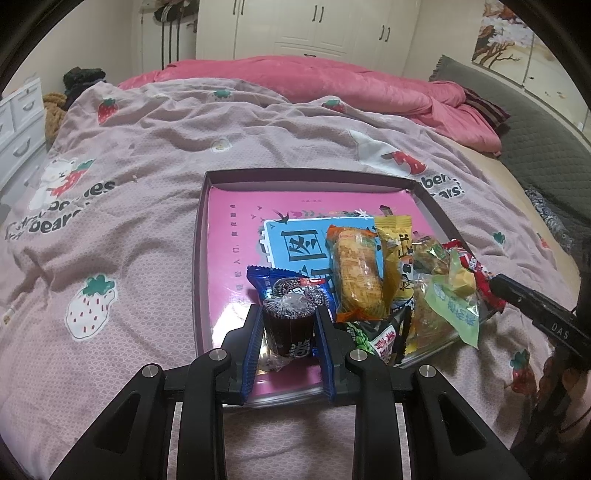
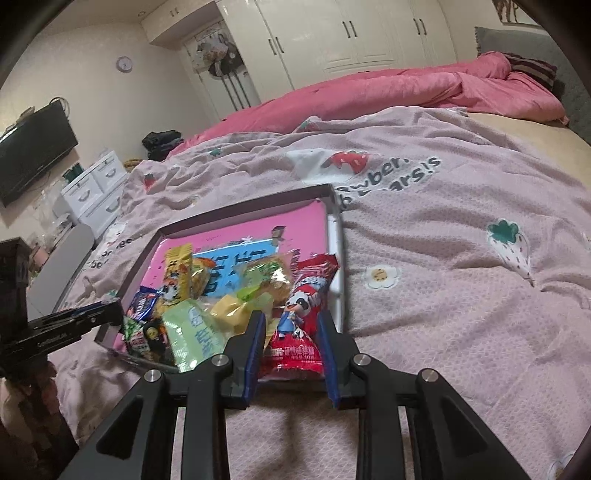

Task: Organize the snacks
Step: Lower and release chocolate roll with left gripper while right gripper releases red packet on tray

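A shallow pink tray (image 1: pixel 236 221) with a dark rim lies on the bed. My left gripper (image 1: pixel 288 314) is shut on a dark round snack (image 1: pixel 286 332) in clear wrap, held over the tray's near edge. Behind it lie a blue cookie packet (image 1: pixel 269 284), an orange cracker packet (image 1: pixel 356 277), a yellow packet (image 1: pixel 397 254) and a green packet (image 1: pixel 452 310). My right gripper (image 2: pixel 291 317) is shut on a red packet (image 2: pixel 306 295) at the tray's right side (image 2: pixel 338 258). Each gripper shows in the other's view: the right one (image 1: pixel 524 299), the left one (image 2: pixel 88 315).
A lilac strawberry-print bedspread (image 1: pixel 147 177) covers the bed, with a pink duvet (image 1: pixel 332 81) bunched at the far side. White drawers (image 2: pixel 96 184) and a wall television (image 2: pixel 33 151) stand to the left, wardrobes (image 2: pixel 351 33) behind.
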Tool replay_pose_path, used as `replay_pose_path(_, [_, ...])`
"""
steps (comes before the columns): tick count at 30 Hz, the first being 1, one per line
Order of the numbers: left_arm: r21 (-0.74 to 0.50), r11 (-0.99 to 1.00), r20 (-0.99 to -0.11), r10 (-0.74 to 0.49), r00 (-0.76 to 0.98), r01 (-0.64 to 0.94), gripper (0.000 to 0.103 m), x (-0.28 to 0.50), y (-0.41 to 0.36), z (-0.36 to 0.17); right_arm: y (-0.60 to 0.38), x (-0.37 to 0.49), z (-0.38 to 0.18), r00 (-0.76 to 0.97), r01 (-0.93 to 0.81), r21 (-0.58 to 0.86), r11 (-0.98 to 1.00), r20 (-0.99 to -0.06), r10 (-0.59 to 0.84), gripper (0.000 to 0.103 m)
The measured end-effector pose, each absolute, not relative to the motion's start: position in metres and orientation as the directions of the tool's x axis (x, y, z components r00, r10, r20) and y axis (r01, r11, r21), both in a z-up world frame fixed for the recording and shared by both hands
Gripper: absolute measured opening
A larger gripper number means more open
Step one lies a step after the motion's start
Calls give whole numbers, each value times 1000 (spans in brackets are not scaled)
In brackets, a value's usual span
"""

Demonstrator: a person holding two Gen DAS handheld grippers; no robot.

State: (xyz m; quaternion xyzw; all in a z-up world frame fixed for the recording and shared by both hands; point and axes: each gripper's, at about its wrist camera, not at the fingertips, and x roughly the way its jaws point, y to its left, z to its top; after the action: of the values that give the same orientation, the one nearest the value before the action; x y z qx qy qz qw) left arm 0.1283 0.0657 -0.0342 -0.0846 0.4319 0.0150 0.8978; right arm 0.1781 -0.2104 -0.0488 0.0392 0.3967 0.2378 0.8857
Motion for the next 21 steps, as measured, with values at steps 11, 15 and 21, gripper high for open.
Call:
replay_pose_path(11, [-141,985,-778,-51,627,-95,30,129,64,-35,-197,189,-62,552,-403,231,886,-710,437,29])
replay_pose_path(15, [-140,986,-777,-50,627,-95,34,129,65,-35,-198,190,-62,555,-399,238,885,-706,440,29])
replay_pose_path(21, [-149,984,-779,-57,624,-96,36,130,66,-34,-200,189,-58,569,-395,236,888,-696,438,34])
